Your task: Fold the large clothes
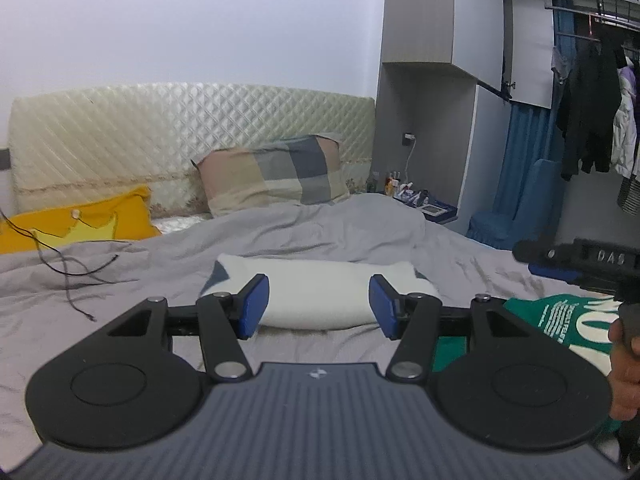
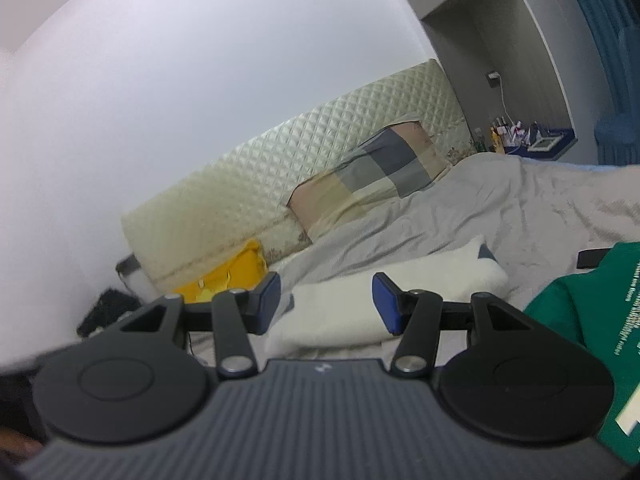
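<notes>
The left gripper [image 1: 319, 306] hangs over the bed with its blue pads [image 1: 255, 307] apart and nothing between them. The right gripper [image 2: 326, 304] is likewise parted and empty, tilted so the room slants in its view; in the left view it shows at the right edge, with a hand [image 1: 624, 364] on its grip.

Near right lies a green garment [image 1: 568, 322] with white print, spread on the grey sheet [image 1: 120, 300]. Just beyond the pads, at the middle, sits a folded white garment [image 1: 320, 292] with a grey-blue patch at its left corner, apart from the green one. A thin black cable [image 1: 76, 270] trails across the sheet at left.

Farther back, a yellow cushion [image 1: 88, 220] lies at left and a checked pillow [image 1: 276, 174] leans against the quilted headboard [image 1: 160, 132]. At far right, a shelf [image 1: 430, 208] holds small bottles, and dark clothes [image 1: 588, 96] hang from a rack.
</notes>
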Available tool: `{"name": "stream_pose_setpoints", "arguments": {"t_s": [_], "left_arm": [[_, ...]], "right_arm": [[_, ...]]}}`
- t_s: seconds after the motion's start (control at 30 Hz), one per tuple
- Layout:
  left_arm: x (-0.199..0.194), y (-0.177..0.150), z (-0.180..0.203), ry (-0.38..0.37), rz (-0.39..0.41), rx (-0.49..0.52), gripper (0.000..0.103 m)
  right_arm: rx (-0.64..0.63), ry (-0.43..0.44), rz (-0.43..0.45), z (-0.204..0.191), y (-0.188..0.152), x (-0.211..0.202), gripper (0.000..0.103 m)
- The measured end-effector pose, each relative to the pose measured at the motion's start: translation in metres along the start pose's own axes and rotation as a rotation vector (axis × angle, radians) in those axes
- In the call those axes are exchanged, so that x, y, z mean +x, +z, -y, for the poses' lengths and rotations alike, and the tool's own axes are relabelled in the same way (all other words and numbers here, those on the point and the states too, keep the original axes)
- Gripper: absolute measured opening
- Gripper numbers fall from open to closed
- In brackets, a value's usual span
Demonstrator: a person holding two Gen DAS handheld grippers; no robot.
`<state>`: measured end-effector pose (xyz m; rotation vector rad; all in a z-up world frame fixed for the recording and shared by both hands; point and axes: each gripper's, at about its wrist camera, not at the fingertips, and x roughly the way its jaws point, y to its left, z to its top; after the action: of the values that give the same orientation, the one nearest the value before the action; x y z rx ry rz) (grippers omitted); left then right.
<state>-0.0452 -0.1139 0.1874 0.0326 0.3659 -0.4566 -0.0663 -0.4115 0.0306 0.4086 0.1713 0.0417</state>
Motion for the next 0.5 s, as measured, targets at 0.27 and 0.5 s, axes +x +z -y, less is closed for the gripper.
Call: {"name": "stream_pose_setpoints", "arguments": {"t_s": [0.27,0.5], "left_arm": [[-0.047,-0.039,0.015,-0.017,0.005,0.014,0.074],[-0.034,-0.077,0.013,-0.015,-0.042,0.018,0.083]], "right_arm": [[-0.143,-0.020,-0.007,-0.032,-0.038,-0.032,0.055],[-0.190,-0.070,-0.018,-0.031,-0.077,-0.041,0.055]]}}
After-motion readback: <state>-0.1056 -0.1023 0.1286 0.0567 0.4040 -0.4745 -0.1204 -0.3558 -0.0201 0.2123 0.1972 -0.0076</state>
